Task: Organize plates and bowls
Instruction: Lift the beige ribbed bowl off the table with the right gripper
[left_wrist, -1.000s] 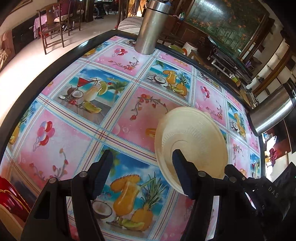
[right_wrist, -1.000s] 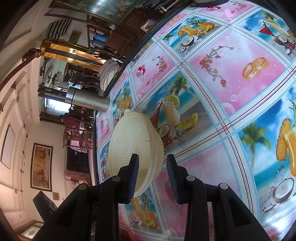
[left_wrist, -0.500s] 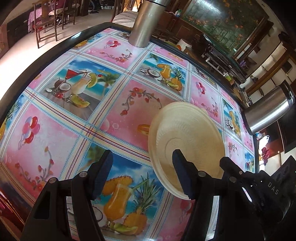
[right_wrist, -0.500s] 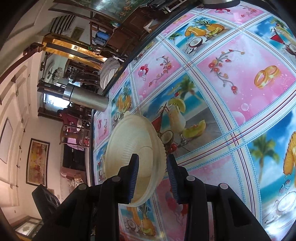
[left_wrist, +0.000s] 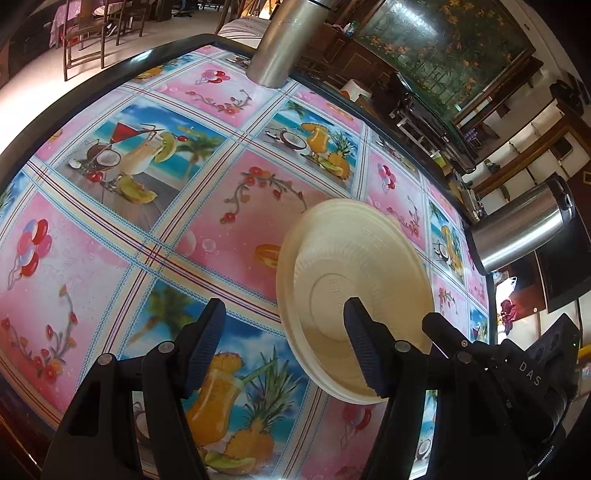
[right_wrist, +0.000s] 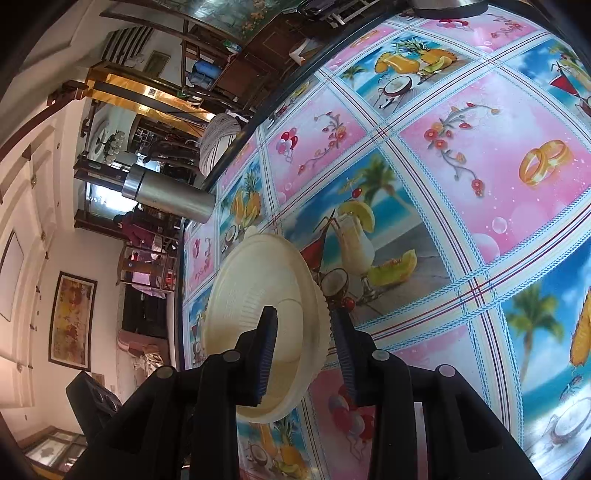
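Note:
A cream bowl (right_wrist: 258, 306) is held on edge above the table, clamped at its rim by my right gripper (right_wrist: 304, 354), which is shut on it. In the left wrist view the same bowl (left_wrist: 354, 280) shows its underside, tilted, in front of the right finger, and the right gripper's black body is at the lower right. My left gripper (left_wrist: 284, 347) is open and empty, low over the table's near edge, just left of the bowl. No other plates or bowls are in view.
The table (left_wrist: 122, 258) has a pink and blue picture cloth and a black rim. A steel flask (left_wrist: 284, 48) stands at the far edge; another steel flask (left_wrist: 524, 229) stands at the right edge. Chairs and cabinets stand beyond.
The bowl held by the right gripper has swung a little, so more of its underside faces the left camera. Both views have shifted slightly over the table.

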